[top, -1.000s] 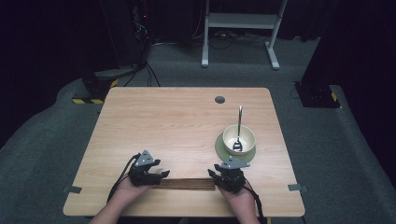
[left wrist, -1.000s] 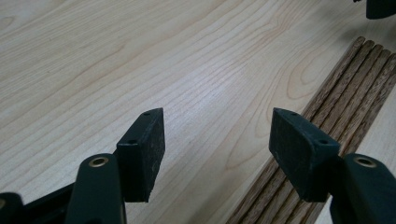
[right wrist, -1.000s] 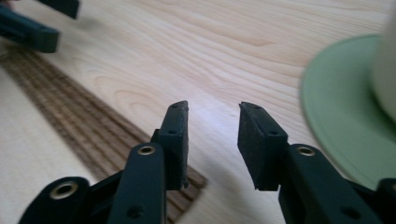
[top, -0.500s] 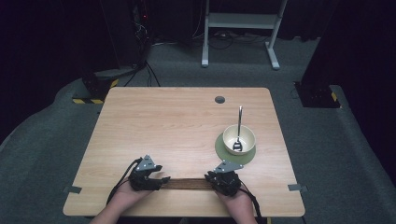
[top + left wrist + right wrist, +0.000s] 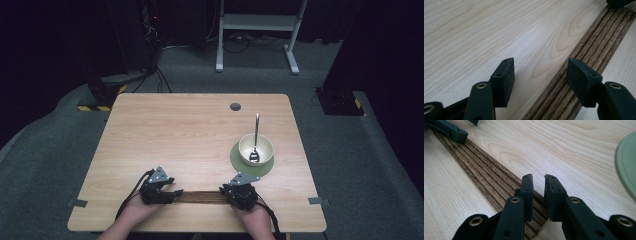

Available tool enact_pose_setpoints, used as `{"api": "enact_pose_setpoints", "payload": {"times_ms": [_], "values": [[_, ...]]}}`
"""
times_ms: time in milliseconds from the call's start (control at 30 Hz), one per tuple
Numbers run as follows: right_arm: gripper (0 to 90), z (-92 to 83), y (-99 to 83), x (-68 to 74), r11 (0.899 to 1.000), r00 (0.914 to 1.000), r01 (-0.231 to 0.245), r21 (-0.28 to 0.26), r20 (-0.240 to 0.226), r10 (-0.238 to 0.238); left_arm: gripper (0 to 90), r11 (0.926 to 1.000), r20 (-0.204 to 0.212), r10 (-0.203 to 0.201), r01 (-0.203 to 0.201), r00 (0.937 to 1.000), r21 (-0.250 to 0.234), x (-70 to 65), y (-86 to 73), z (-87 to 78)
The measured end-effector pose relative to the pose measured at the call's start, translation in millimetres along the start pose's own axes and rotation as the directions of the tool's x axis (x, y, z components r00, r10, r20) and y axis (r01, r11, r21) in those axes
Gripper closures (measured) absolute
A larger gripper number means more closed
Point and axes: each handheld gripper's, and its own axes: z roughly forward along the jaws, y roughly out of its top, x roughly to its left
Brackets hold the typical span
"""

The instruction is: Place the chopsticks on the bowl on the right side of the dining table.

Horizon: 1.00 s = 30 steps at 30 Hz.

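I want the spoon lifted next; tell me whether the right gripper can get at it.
Probably yes: the right gripper sits near the cream bowl, bare wooden table lies between, and the metal spoon handle stands clear above the rim.

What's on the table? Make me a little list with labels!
table: light wood
dark slatted mat: rolled up, lying near the front edge
left gripper: at the mat's left end, jaws wide apart
right gripper: at the mat's right end, jaws nearly closed
bowl: cream, on a green plate
green plate: under the bowl
spoon: standing in the bowl
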Motion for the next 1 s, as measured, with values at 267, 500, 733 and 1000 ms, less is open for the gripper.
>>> {"api": "enact_pose_setpoints", "payload": {"times_ms": [267, 500, 733, 1000], "values": [[77.3, 0.2, 0.0, -0.2, 1.000, 1.0000, -0.002, -0.001, 0.001, 0.002, 40.3, 0.9999, -0.012, -0.009, 0.009, 0.9999, -0.006, 1.9, 0.0, -0.9], [77.4, 1.9, -0.2, -0.7, 1.000, 1.0000, 0.000, 0.009, 0.009, 0.000, 40.8, 1.0000, -0.030, -0.004, 0.004, 0.9995, 0.001, 2.6, -0.7, 1.3], [77.9, 3.7, 0.2, -2.5, 1.000, 0.9999, -0.007, 0.009, 0.015, 0.007, 41.6, 1.0000, -0.065, -0.003, 0.003, 0.9979, -0.003, 4.8, -0.6, 2.1], [78.5, 5.0, 0.6, -8.7, 1.000, 0.9994, -0.015, 0.002, 0.033, 0.015, 42.3, 0.9995, -0.155, -0.029, 0.027, 0.9875, -0.014, 13.5, -1.2, 2.0]]}}
